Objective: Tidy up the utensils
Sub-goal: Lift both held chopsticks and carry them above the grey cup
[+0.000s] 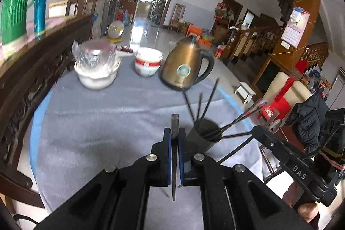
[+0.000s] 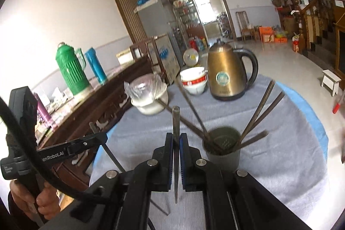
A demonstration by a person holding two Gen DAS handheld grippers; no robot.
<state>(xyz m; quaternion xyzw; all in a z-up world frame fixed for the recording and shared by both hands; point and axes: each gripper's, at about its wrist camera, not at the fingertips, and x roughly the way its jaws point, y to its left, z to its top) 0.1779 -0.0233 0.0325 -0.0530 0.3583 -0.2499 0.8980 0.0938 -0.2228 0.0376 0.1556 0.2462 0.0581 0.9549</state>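
Both grippers are clamped: the left gripper [image 1: 174, 135] pinches one dark chopstick [image 1: 174, 122] upright, the right gripper [image 2: 176, 139] another chopstick [image 2: 176, 120], both held just beside the grey holder [image 2: 223, 154] full of chopsticks on the grey tablecloth [image 2: 280, 156].

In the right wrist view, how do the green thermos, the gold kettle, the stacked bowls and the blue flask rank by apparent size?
1. gold kettle and green thermos: these look alike, and the thermos stands farther away, so I do not rank them.
2. blue flask.
3. stacked bowls, close to the flask.
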